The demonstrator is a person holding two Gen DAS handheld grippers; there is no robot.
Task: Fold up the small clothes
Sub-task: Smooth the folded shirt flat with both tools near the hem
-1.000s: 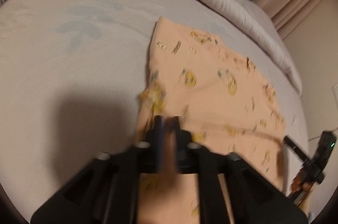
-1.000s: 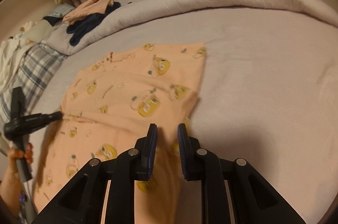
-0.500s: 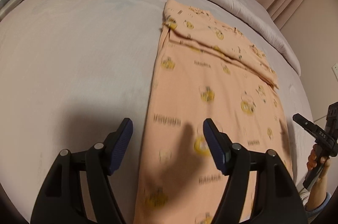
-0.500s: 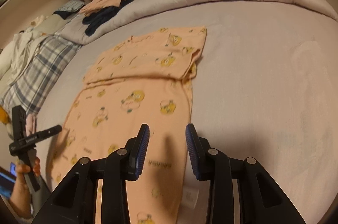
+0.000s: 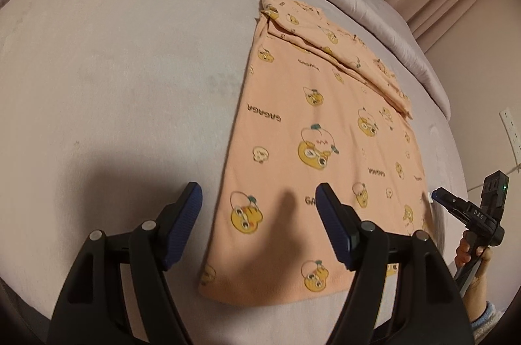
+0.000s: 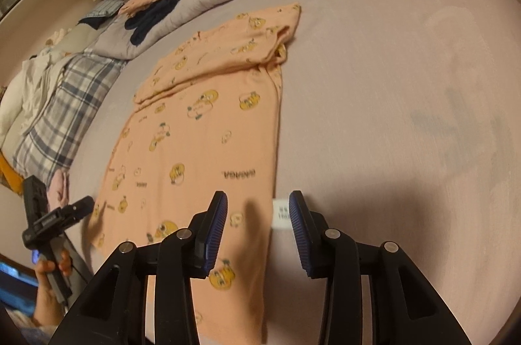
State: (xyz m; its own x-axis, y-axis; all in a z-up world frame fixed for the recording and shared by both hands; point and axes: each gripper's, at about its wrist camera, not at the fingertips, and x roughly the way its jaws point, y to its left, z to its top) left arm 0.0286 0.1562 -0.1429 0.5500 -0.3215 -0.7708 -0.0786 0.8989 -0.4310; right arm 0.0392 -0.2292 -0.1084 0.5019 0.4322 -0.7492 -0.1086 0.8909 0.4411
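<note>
Peach shirt (image 5: 312, 130) lies flat on the bed (image 5: 114, 68), its far end already folded over – one fold done. My left gripper (image 5: 259, 226) hangs wide open at the shirt's near hem, gripping nothing. My right gripper (image 6: 257, 229) is opening over the shirt's near corner, empty too. Remaining: fold near end up, maybe halve again.

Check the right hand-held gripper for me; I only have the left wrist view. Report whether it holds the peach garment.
Observer: No. The right hand-held gripper has its jaws opening, with nothing pinched; the peach garment lies flat beneath.
Operator: Name anything at that edge.
Observer: A white label sticks out from the garment's side onto the bed sheet.
Operator: Report what's beyond the plaid pillow.
Observer: A heap of white clothes.
</note>
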